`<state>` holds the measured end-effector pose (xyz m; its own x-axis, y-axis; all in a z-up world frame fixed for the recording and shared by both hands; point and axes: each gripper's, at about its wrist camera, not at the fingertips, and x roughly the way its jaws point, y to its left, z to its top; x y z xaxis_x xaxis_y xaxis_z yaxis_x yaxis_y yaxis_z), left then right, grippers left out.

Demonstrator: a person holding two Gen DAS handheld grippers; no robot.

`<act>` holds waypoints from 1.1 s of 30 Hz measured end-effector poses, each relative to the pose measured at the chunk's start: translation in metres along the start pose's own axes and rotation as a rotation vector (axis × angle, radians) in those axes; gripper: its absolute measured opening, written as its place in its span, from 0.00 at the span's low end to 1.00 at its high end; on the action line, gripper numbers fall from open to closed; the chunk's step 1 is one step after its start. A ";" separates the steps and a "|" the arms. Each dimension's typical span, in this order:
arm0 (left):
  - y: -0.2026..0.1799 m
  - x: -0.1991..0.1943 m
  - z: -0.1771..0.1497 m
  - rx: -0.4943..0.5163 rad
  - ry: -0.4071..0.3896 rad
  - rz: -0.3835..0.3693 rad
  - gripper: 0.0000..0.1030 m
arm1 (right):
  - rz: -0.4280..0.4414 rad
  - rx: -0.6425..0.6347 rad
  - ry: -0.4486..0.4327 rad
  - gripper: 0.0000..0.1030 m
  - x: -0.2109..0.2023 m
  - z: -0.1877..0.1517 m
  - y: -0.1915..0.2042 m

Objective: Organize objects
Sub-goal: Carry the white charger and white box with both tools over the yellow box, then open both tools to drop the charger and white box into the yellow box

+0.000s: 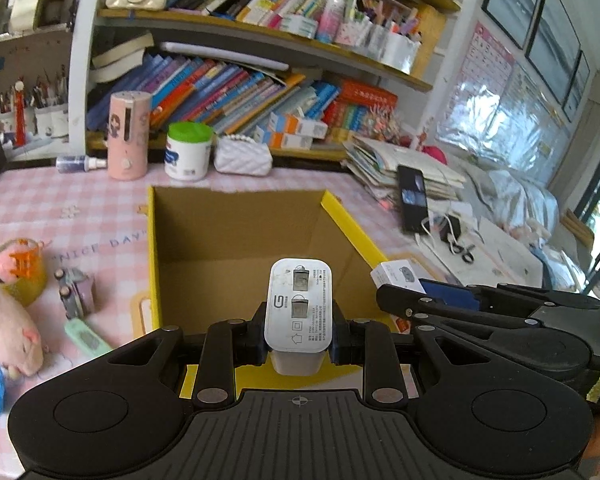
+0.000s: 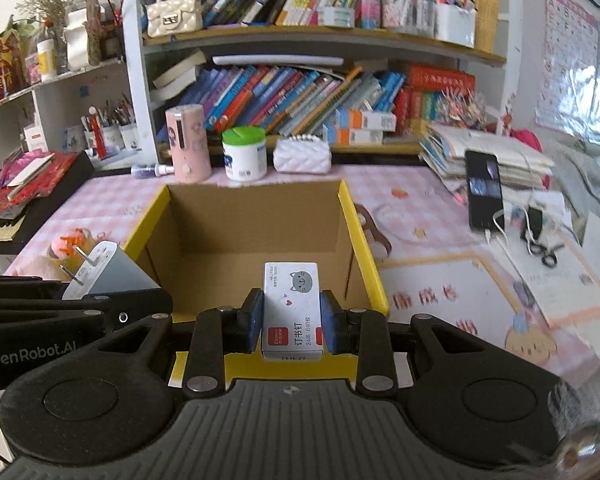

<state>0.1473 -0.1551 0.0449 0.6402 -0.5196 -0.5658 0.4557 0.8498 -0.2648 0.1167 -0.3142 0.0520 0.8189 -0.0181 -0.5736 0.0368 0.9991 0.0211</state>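
Hovering over the near rim of the cardboard box [image 1: 236, 236], the left gripper [image 1: 298, 334] is pinching a white charger [image 1: 299, 306] while the right gripper [image 2: 291, 326] is pinching a staple box [image 2: 292, 310]. Both loads are seemingly mid-delivery; next, each needs lowering inside the box before the jaws spread.

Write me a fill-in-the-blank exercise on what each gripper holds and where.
1. The left gripper is shut on a white ____.
2. The right gripper grips a staple box printed with a grey ____.
3. Both grippers hover at the near edge of the open ____-rimmed cardboard box.

Missing words: charger plug; cat; yellow
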 end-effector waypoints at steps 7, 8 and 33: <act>0.006 0.029 0.015 -0.004 0.009 0.055 0.25 | 0.033 -0.057 -0.013 0.27 0.031 0.023 -0.005; 0.007 0.036 0.016 0.000 0.019 0.065 0.25 | 0.035 -0.068 -0.010 0.27 0.037 0.026 -0.005; 0.013 0.140 0.003 0.052 0.327 0.235 0.25 | 0.137 -0.435 0.380 0.27 0.204 0.041 0.002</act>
<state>0.2447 -0.2171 -0.0348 0.5038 -0.2487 -0.8272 0.3559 0.9323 -0.0635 0.3073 -0.3170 -0.0314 0.5339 0.0474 -0.8442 -0.3587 0.9168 -0.1754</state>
